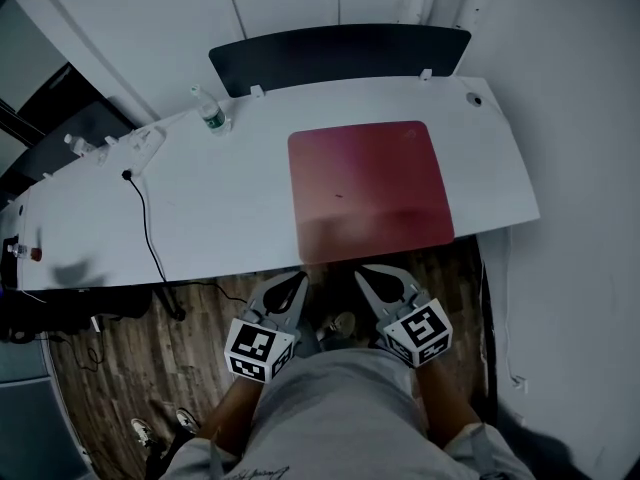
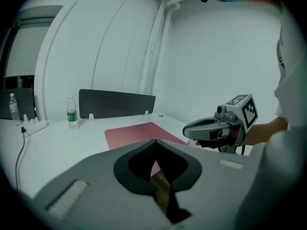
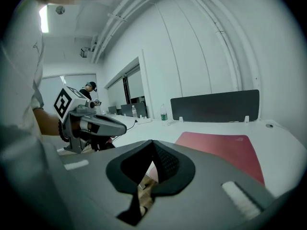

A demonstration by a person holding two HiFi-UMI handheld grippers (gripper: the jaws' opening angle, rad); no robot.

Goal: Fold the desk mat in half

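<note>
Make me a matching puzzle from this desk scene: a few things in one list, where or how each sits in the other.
1. desk mat
2. water bottle
3. cable
4. dark panel

A. trails off the front edge of the desk
B. lies flat, red, unfolded
C. stands along the desk's back edge
D. stands upright near the panel's left end

Pairs: 1-B, 2-D, 3-A, 4-C
</note>
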